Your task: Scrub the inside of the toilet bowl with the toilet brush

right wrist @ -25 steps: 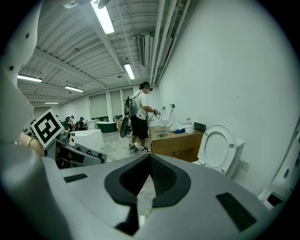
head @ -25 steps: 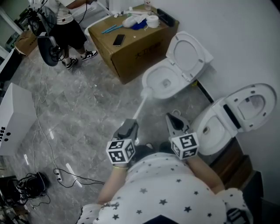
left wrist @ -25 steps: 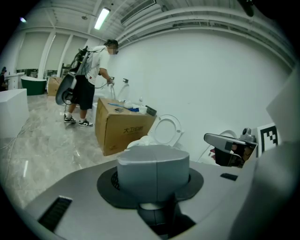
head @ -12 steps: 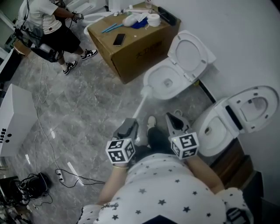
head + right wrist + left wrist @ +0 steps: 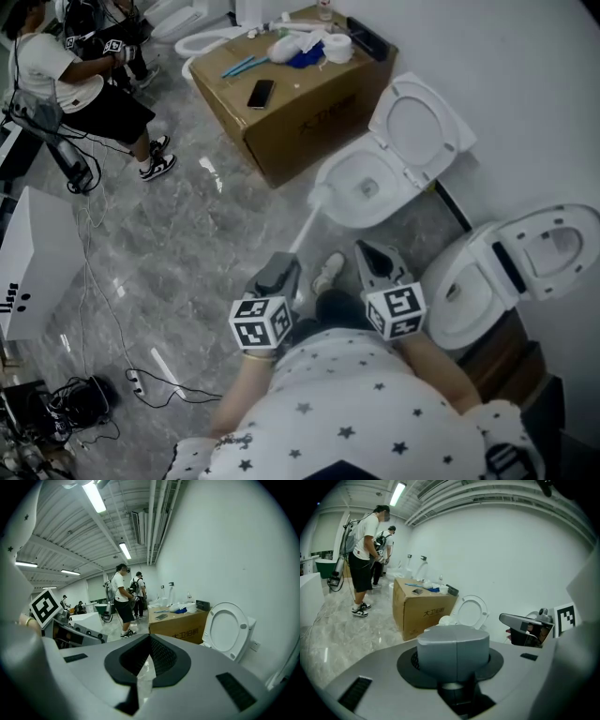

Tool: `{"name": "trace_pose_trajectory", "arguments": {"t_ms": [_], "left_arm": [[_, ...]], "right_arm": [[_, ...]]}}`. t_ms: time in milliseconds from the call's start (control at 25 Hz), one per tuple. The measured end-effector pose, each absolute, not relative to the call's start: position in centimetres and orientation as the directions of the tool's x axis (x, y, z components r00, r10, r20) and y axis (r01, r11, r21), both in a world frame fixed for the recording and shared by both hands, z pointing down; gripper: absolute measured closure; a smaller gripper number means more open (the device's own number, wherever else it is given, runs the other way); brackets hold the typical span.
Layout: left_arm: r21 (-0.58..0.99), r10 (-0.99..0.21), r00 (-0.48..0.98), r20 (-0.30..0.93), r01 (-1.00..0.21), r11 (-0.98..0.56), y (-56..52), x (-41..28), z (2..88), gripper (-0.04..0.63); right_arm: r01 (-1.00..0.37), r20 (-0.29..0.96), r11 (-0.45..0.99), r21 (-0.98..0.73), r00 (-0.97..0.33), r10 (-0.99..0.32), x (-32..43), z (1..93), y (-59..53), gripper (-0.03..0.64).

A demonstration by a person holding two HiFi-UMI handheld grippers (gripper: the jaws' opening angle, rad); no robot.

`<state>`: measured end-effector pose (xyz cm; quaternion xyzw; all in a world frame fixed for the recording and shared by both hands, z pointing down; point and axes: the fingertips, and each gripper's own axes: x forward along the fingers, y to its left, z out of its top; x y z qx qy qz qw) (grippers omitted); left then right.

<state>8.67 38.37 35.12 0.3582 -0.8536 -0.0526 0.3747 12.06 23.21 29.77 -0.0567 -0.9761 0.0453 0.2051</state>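
Note:
A white toilet stands with its seat and lid raised against the wall. The toilet brush is white, and its head lies at the bowl's near left rim, outside the water. My left gripper is shut on the brush's grey handle end; the brush head shows beyond it, in front of the lid. My right gripper hovers beside it, shut and holding nothing, and its pads meet in the right gripper view, where the lid is at the right.
A second open toilet stands close on the right. A cardboard box with a phone and cleaning items sits behind the first toilet. A person stands at far left, near a white cabinet and floor cables.
The holder has stepped forward; a shoe now shows between the grippers. The person at the back has moved left. Both grippers keep their pose, with the brush still at the rim.

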Motion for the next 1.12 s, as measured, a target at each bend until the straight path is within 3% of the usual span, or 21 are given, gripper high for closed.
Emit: {"name": "trace_pose_trajectory", "arguments": {"t_ms": [1120], "left_arm": [[0.371, -0.699, -0.29, 0.654, -0.683, 0.63, 29.1, -6.8, 35.3, 0.449]], "right_arm": [[-0.067, 0.436, 0.989, -0.133, -0.9, -0.002, -2.2, 30.2, 13.9, 0.611]]}}
